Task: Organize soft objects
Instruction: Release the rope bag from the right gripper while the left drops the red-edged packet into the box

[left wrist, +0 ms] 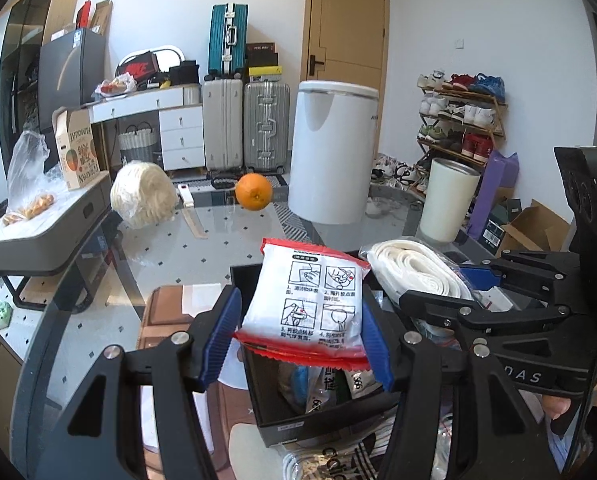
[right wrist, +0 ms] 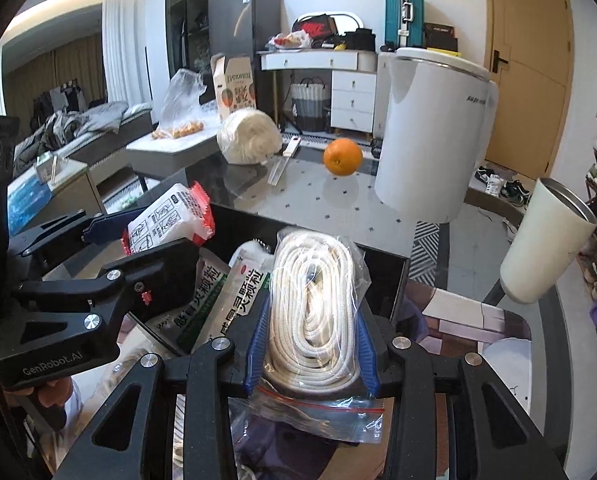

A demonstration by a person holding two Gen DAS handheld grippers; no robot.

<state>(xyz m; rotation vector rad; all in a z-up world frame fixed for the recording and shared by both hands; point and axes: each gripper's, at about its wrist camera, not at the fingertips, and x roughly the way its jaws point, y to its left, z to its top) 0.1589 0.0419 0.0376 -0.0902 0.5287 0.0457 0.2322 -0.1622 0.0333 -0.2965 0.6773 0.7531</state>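
Observation:
My left gripper (left wrist: 298, 344) is shut on a white packet with red edges (left wrist: 304, 308) and holds it above an open black box (left wrist: 266, 408). The packet also shows in the right wrist view (right wrist: 166, 216). My right gripper (right wrist: 312, 344) is shut on a clear zip bag of coiled white rope (right wrist: 312, 300), held over the same black box (right wrist: 394, 276). The rope bag shows at the right in the left wrist view (left wrist: 414, 268). Green and white sachets (right wrist: 218, 304) lie inside the box.
On the glass table stand an orange (left wrist: 253, 191), a white yarn bundle (left wrist: 142, 194), a tall white appliance (left wrist: 332, 152) and a white tumbler (left wrist: 448, 200). A brown mat (left wrist: 166, 312) lies under the box. Printed cloth (left wrist: 330, 460) lies at the near edge.

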